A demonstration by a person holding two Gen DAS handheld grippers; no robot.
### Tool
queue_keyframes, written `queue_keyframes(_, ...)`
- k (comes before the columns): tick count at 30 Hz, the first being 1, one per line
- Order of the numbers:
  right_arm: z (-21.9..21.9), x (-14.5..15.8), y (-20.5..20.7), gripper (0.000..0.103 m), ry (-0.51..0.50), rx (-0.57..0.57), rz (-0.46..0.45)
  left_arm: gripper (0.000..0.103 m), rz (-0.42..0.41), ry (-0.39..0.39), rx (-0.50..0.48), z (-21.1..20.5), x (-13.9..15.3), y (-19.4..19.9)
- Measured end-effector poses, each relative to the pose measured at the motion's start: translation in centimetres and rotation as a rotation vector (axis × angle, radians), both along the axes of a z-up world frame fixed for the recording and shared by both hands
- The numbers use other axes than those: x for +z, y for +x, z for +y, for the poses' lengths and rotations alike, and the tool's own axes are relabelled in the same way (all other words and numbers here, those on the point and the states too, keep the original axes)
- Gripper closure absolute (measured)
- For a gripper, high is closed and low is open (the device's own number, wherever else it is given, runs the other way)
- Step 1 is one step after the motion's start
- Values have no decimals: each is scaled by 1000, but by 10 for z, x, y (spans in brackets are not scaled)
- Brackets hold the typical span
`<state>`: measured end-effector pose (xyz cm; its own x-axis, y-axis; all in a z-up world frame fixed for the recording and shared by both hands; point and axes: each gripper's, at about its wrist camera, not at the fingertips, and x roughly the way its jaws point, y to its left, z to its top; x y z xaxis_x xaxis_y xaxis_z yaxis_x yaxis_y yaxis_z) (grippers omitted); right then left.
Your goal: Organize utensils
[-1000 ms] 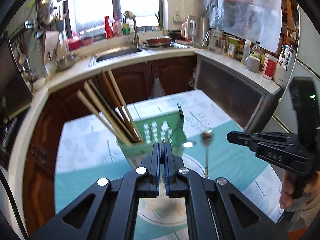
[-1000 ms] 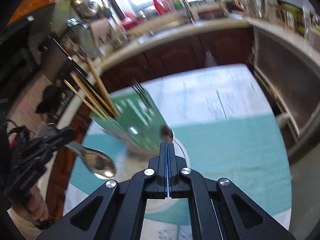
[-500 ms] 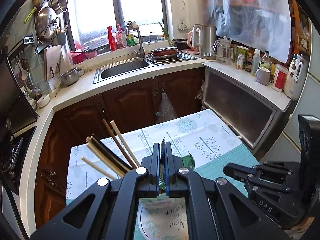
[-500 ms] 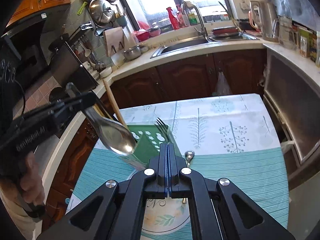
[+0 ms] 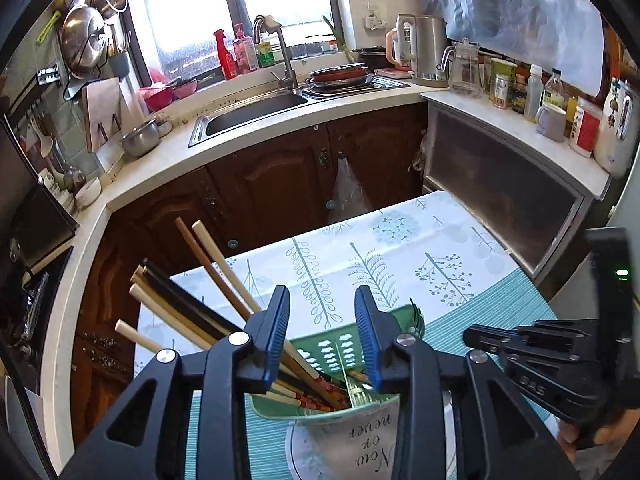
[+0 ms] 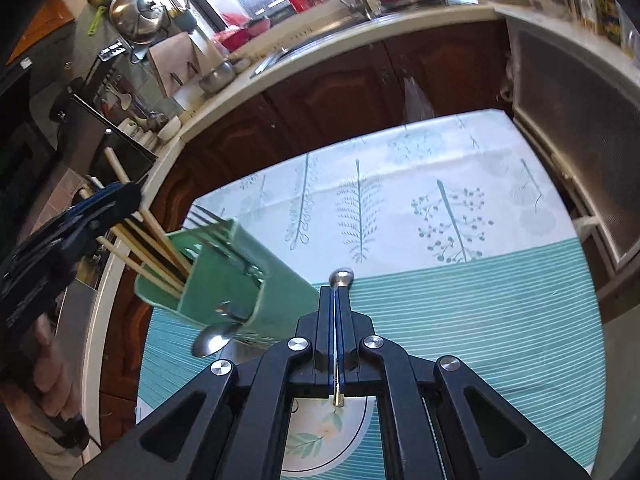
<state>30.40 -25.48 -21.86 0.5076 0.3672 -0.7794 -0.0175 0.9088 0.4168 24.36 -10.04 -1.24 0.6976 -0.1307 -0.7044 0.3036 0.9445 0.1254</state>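
Sitting on striped teal mat (image 6: 480, 320): green perforated plastic utensil caddy (image 6: 248, 276) holding wooden chopsticks (image 5: 208, 280), fork, large steel spoon (image 6: 214, 340). Hovering over caddy: left gripper (image 5: 322, 332), jaws just opening, nothing between. Pinching small metal spoon (image 6: 341, 278): right gripper (image 6: 334, 300), pressed together. Lying open rightward: mat, tablecloth.
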Motion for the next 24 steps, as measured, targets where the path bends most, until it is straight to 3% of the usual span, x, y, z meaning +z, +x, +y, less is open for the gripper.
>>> queue_keyframes(3,5,-25,19,98,2,32,61,60,-4,-41,1,10,3,-12)
queue_keyframes(7,11,-52,39,82,23,43,123,53,-12,-97,1,24,6,-36)
queue_keyframes(18,30,-120,94,82,-26,66,220,53,58,-280,76,75,-21,-82)
queue_keyframes(24,34,-138,114,82,-22,73,229,53,108,-291,101,85,-43,-84)
